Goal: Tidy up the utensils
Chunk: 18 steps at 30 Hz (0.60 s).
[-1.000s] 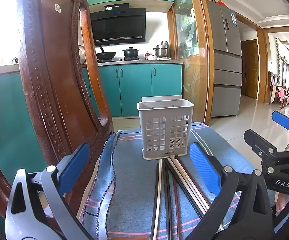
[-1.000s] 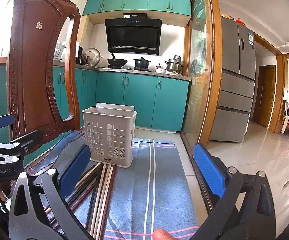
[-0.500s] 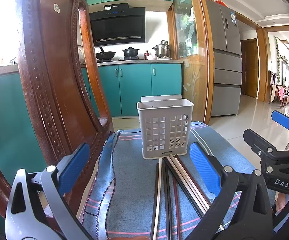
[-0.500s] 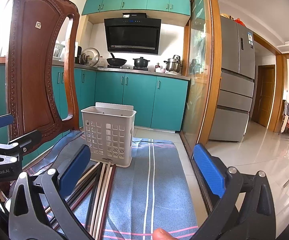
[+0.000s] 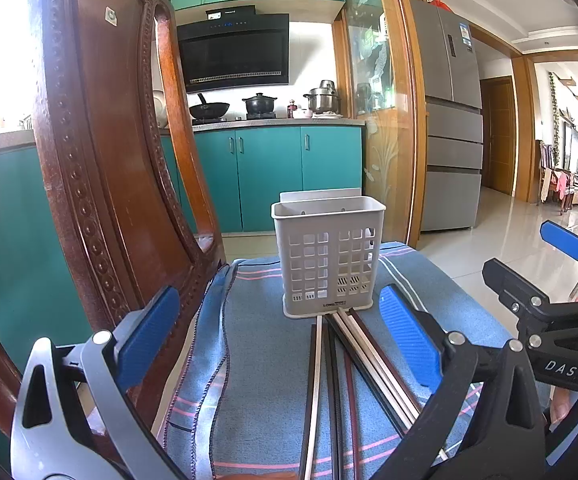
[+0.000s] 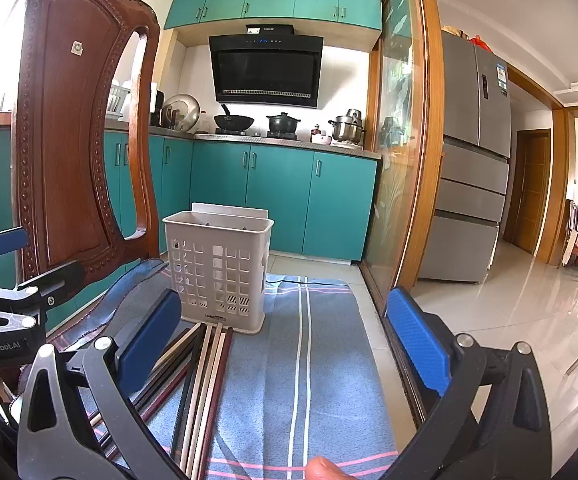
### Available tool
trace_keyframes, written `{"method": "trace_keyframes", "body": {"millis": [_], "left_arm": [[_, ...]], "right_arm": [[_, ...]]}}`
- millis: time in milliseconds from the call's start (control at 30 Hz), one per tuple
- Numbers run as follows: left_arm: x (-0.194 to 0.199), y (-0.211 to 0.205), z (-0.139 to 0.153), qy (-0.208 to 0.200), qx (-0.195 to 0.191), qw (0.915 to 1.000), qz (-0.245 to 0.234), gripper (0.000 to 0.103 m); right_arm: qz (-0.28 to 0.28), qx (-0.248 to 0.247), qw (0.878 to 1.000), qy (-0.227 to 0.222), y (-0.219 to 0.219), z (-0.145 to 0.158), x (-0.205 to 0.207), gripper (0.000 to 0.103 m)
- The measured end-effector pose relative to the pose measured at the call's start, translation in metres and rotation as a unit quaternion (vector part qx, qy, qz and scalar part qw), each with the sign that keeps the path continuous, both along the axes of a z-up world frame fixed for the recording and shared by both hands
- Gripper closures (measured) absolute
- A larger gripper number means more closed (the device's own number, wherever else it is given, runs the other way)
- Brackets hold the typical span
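Note:
A white slotted utensil basket stands upright at the far end of a blue striped cloth. Several chopsticks, dark and pale, lie flat in front of it, their far tips against its base. My left gripper is open above the chopsticks with nothing between its blue pads. My right gripper is open too, over the cloth to the right of the chopsticks. Each gripper shows at the edge of the other's view.
A carved wooden chair back rises close on the left of the cloth. Teal cabinets, a stove with pots and a grey fridge stand behind. The cloth's right edge drops to a tiled floor.
Almost nothing differs. Both views have shifted very slightly; the basket and the chopsticks lie where they were, and both grippers stay open.

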<state>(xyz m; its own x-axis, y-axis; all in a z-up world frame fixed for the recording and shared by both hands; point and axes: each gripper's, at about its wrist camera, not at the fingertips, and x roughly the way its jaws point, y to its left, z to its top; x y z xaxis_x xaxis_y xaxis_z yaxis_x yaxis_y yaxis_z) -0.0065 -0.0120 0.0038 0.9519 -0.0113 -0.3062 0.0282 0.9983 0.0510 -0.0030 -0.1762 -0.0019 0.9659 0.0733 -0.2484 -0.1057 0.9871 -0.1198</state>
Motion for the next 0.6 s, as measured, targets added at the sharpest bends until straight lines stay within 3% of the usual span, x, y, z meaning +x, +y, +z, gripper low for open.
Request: {"method": "trace_keyframes", "body": {"millis": [600], "left_arm": [[0.0019,-0.0001,-0.0029,0.000,0.001,1.0000,0.000,0.003]], "right_arm": [[0.001,0.000,1.000,0.003,0.0039,-0.0030,0.0037,0.002]]}}
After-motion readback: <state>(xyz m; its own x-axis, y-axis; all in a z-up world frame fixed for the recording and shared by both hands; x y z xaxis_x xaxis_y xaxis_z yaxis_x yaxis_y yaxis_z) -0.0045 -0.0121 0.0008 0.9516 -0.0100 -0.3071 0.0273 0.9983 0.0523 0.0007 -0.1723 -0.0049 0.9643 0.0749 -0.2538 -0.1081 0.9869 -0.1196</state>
